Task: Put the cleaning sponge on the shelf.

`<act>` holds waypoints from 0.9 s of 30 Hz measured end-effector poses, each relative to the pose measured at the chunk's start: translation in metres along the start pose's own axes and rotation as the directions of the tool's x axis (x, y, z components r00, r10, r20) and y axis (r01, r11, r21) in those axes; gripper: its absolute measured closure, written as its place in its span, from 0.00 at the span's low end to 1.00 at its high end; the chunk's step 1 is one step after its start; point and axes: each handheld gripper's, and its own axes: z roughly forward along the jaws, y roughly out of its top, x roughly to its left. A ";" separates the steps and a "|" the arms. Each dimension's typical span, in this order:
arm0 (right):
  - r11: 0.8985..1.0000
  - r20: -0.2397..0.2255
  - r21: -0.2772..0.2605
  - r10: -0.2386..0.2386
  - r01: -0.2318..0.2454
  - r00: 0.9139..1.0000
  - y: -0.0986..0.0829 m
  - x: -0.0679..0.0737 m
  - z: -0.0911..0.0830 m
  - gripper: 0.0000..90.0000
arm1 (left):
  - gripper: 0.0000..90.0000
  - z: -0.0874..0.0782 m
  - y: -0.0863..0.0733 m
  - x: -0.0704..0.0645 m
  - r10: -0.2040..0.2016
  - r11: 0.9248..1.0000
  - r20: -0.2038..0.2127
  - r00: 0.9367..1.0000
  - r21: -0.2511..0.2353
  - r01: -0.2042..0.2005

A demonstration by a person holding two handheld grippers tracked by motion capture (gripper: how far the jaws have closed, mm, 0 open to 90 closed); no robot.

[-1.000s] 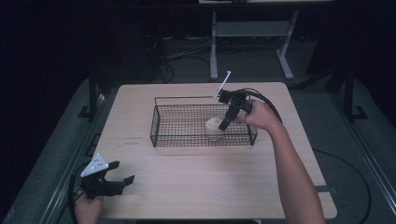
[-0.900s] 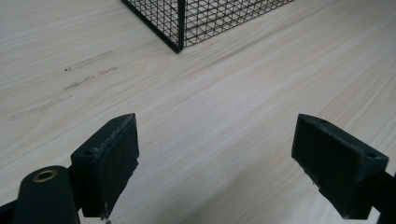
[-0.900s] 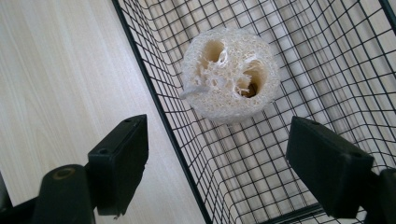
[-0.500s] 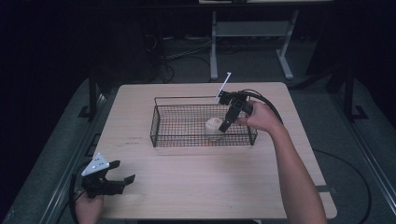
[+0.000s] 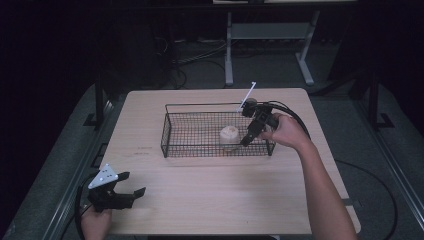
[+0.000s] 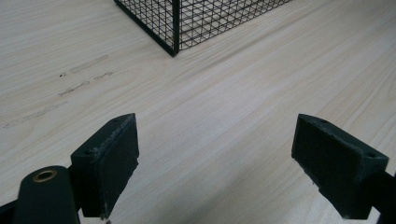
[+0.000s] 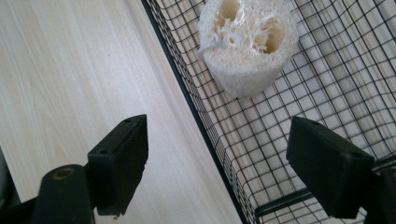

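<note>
Since the earlier frames little had changed: the right gripper (image 5: 248, 134) had stayed at the right end of the wire basket (image 5: 172, 111), tilted down over its near right corner, and the pale loofah piece (image 5: 229, 135) remained on the mesh floor in the basket's right half. The left gripper (image 5: 131, 193) had kept its place at the near left corner of the table (image 5: 210, 200), held low above the wood.

In the right gripper view the jaws stood wide apart with nothing between them, one over the bare wood outside the basket and the other over the mesh inside, the basket's rim running between. The loofah piece (image 7: 247, 39) stood just ahead of them on the wire floor, its cut end with its holes turned up (a short fibrous stub, whitish). In the left gripper view the jaws were likewise spread and empty, above plain tabletop, with a corner of the wire basket (image 6: 173, 28) ahead and a few faint grey smudges (image 6: 84, 74) on the wood to the left.

The table was light wood with rounded corners. Around it the room was dark: grey floor, loose cables (image 5: 200, 57) behind the table, and a white metal stand (image 5: 270, 35) at the back.
</note>
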 end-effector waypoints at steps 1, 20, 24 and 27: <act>1.000 0.000 0.000 0.002 -0.002 1.000 -0.001 0.001 -0.001 0.23 | 0.15 0.000 0.000 0.000 0.000 1.000 -0.001 1.000 0.000 0.000; 0.999 0.002 -0.033 -0.012 0.012 1.000 -0.026 0.016 -0.004 0.24 | 0.15 -0.001 -0.001 0.000 -0.002 1.000 -0.005 1.000 0.000 0.002; 0.999 0.003 -0.037 -0.014 0.014 1.000 -0.032 0.018 -0.007 0.24 | 0.15 0.000 0.000 -0.001 0.003 1.000 -0.004 1.000 0.005 -0.003; 0.999 0.003 -0.037 -0.013 0.013 1.000 -0.036 0.020 -0.008 0.24 | 0.15 0.000 0.000 -0.001 0.001 1.000 -0.005 1.000 0.003 -0.001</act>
